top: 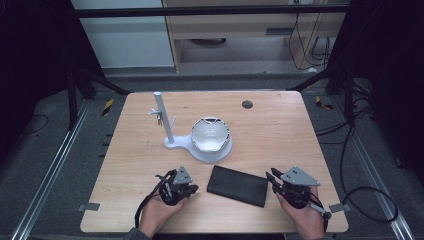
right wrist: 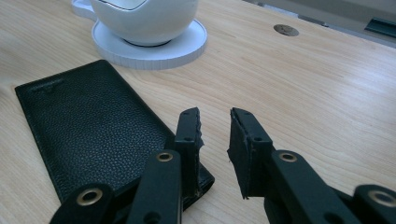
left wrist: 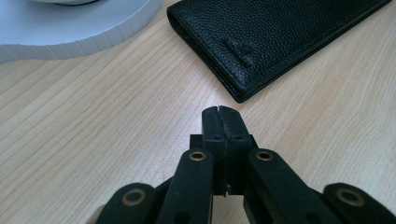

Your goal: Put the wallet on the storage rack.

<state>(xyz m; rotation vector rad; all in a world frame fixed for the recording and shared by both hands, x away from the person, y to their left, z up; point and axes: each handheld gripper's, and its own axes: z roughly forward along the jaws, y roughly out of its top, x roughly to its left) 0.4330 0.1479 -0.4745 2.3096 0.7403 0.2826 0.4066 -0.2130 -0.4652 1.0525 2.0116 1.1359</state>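
The black wallet (top: 237, 185) is laid flat on the tabletop (top: 280, 135) between both grippers, long axis running across, nearer the slightly parted fingers of the right gripper (right wrist: 215, 133) than the pressed-together left gripper (left wrist: 223, 114).

A black wallet (top: 237, 185) lies flat and slightly askew on the wooden tabletop (top: 270, 135), near its front edge, between the two hand-held grippers. The left gripper (top: 192, 188) rests just left of the wallet with its fingers pointing toward it, and the right gripper (top: 270, 176) sits just beside the wallet's right end. Behind the wallet a white bowl (top: 210, 133) stands on the round base of a white stand (top: 170, 135) whose upright post rises to the left of the bowl.
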